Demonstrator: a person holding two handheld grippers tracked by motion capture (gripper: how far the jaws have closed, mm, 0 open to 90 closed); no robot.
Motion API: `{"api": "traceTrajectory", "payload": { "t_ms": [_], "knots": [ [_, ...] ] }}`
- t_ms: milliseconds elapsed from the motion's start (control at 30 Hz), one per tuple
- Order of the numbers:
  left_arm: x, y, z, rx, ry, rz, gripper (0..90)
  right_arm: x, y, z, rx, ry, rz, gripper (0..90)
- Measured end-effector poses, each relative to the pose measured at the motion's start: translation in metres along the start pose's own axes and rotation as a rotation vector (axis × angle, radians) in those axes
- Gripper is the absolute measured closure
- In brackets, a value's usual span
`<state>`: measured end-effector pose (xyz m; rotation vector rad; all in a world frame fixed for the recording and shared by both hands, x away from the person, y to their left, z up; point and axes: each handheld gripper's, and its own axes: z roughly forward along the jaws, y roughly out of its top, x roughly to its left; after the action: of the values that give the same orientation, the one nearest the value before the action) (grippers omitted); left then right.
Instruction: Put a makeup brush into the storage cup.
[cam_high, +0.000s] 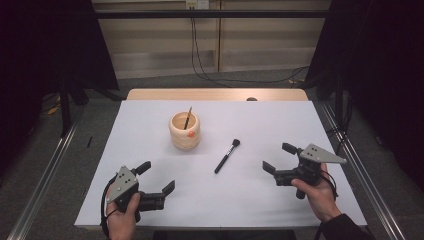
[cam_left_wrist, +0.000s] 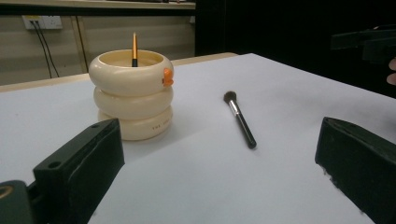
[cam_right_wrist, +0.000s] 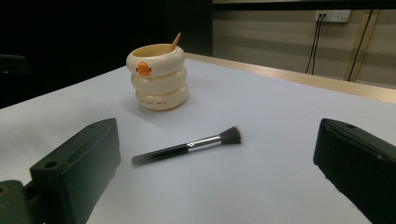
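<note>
A cream ringed cup (cam_high: 184, 131) with an orange duck beak stands mid-table, a thin orange-handled brush (cam_high: 188, 117) leaning inside it. A black makeup brush (cam_high: 227, 156) lies flat to the cup's right, bristles toward the far side. My left gripper (cam_high: 156, 178) rests open at the near left, nothing between its jaws. My right gripper (cam_high: 279, 158) is open at the near right, facing the makeup brush (cam_right_wrist: 187, 146) and cup (cam_right_wrist: 158, 77). The left gripper view has the cup (cam_left_wrist: 132, 93) ahead and the makeup brush (cam_left_wrist: 240, 120) to its right.
A white sheet (cam_high: 150, 112) covers the table, with a wooden edge (cam_high: 216, 94) at the far side. Cables (cam_high: 205, 70) hang down the wall behind. Dark curtains flank both sides, and metal rails (cam_high: 45, 175) run along the floor.
</note>
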<state>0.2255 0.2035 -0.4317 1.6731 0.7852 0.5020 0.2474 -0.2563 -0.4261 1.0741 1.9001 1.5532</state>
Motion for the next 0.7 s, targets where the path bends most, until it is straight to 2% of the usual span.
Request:
{"api": "traceTrajectory", "payload": {
  "t_ms": [67,100,233,400,467,700],
  "knots": [
    [0.001,0.0,0.0,-0.006,-0.013,0.0,1.1,-0.001,0.004,0.008,0.022,0.0,0.008,1.7],
    [0.001,0.0,0.0,-0.002,-0.001,0.004,1.1,-0.002,0.006,0.012,0.024,0.0,0.004,1.4],
    [0.002,0.0,0.0,-0.002,0.005,0.0,1.1,-0.005,0.014,0.029,0.028,-0.015,-0.008,1.2],
    [0.002,0.0,-0.001,-0.005,0.001,0.01,0.7,-0.014,0.018,0.048,0.092,-0.037,-0.017,1.7],
    [0.002,0.0,-0.002,-0.008,0.012,0.003,0.9,-0.016,0.016,0.056,0.091,-0.052,0.002,1.9],
    [0.001,0.0,-0.002,-0.006,0.002,0.006,0.9,-0.017,0.018,0.075,0.109,-0.054,-0.002,2.1]
  ]
}}
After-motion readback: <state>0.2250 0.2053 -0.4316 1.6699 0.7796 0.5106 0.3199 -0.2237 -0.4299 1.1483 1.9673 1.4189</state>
